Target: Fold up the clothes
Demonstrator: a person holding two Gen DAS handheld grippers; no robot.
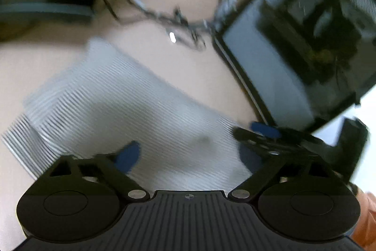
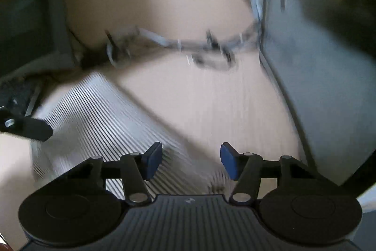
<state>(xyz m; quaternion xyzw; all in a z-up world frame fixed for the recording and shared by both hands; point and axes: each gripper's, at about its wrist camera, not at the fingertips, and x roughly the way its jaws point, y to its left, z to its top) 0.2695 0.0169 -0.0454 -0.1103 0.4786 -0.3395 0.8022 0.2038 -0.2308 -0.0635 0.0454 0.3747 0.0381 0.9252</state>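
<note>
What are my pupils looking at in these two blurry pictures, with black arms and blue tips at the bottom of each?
A person holds a two-finger grabber in each hand, and each has a wide-angle camera looking forward along its fingers. One picture is from the left gripper, the other from the right gripper. The blue tips are finger pads.

Both look down on a pale table. On it lies a striped cloth, already folded flat, with a tangle of cables beyond it and a dark screen to one side.

Both grippers are open and hold nothing. In the left picture, the black and blue part at the right is most likely the other gripper. The blur means the cameras are moving.
</note>
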